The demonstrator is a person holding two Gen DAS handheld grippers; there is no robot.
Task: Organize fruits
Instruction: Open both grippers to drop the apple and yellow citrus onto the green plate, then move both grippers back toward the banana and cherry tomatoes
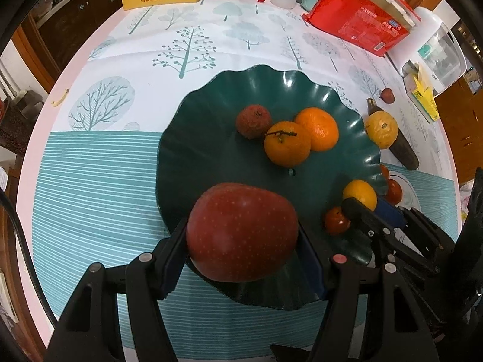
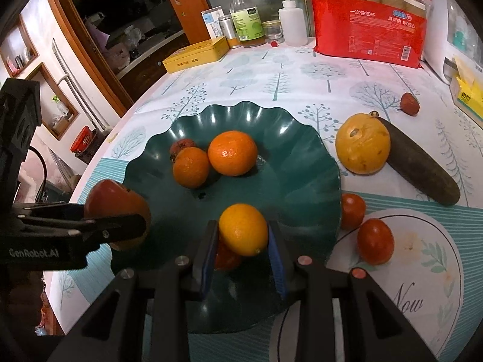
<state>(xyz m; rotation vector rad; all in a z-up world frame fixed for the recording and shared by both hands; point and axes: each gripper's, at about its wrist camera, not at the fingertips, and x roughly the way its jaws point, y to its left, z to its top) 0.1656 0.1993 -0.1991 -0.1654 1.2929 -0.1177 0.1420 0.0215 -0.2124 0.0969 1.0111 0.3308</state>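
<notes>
Small red fruit [image 2: 225, 256] half-hidden, perhaps tomato.

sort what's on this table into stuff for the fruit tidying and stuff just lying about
For the job: green plate, red apple in left claw, small orange in right claw, two oranges, yellow fruit, two tomatoes.

Lying about: red packet, yellow tin, bottles.

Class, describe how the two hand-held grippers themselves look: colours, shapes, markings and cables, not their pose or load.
Both are matte black plastic frames with angular struts. The left hand-held gripper and right hand-held gripper have flat fingers with blue pads and round silver and reddish pivot pins. The left one's side reads "GenRobot.AI" in white, and a black cable trails beside it.
</notes>
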